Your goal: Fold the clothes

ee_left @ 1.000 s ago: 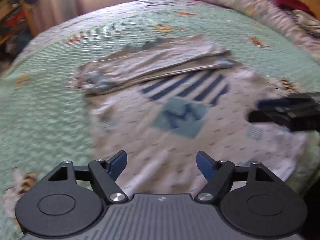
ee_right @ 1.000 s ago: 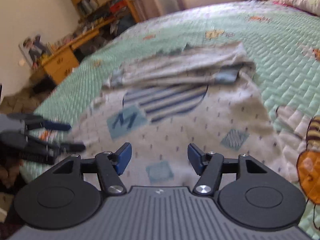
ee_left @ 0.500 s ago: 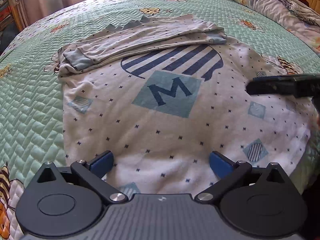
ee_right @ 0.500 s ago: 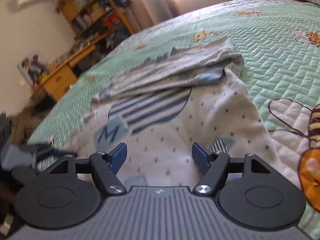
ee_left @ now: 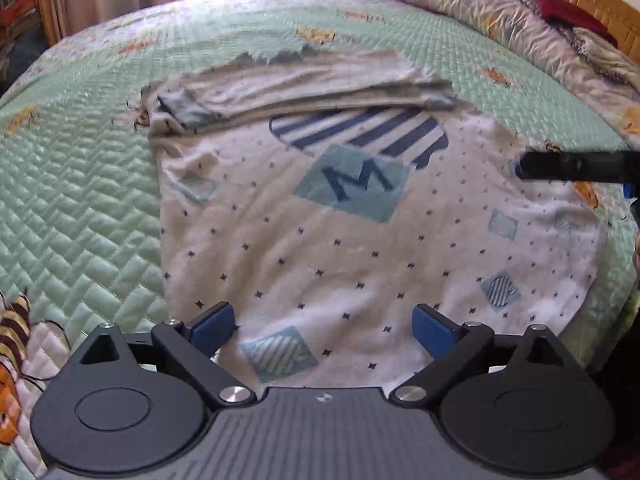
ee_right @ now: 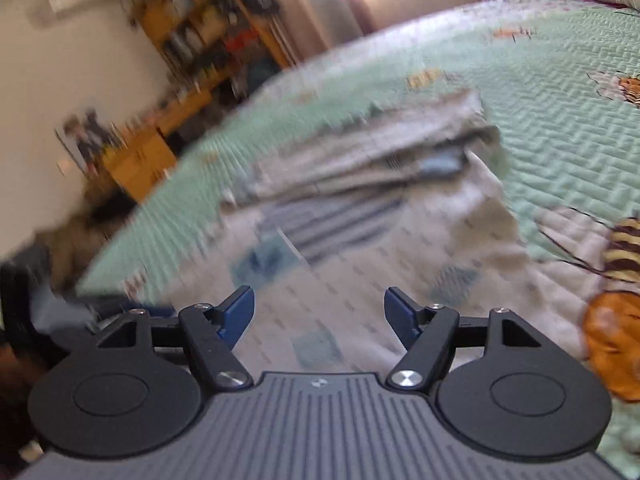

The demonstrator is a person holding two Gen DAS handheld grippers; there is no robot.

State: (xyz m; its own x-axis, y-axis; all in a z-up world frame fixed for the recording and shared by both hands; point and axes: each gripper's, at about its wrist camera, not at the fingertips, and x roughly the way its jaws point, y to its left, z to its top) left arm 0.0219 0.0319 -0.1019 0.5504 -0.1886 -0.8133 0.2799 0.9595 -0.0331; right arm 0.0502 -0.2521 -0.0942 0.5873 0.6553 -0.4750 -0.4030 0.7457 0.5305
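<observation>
A white long-sleeved shirt [ee_left: 360, 248] with a blue "M" patch and dark stripes lies flat on the bed, its sleeves [ee_left: 304, 88] folded across the top. My left gripper [ee_left: 322, 316] hovers over the near hem. Its jaws stand wide and are closing slightly; cloth lies under the gap, but the pads do not press it. My right gripper [ee_right: 319, 300] is open over the blurred shirt [ee_right: 360, 264] near its right side, holding nothing. In the left wrist view the right gripper [ee_left: 576, 166] shows as a dark bar at the right edge.
A green quilted bedspread [ee_left: 80, 200] with cartoon prints surrounds the shirt. Rumpled bedding and pillows [ee_left: 480, 8] lie along the far right by a wooden headboard. Beyond the bed's left side stand cluttered shelves [ee_right: 200, 40] and a wooden desk [ee_right: 140, 160].
The left gripper's jaws spread much wider and it sank closer to the near hem. The right gripper's jaws opened somewhat and it dipped toward the shirt. The shirt itself has not moved.
</observation>
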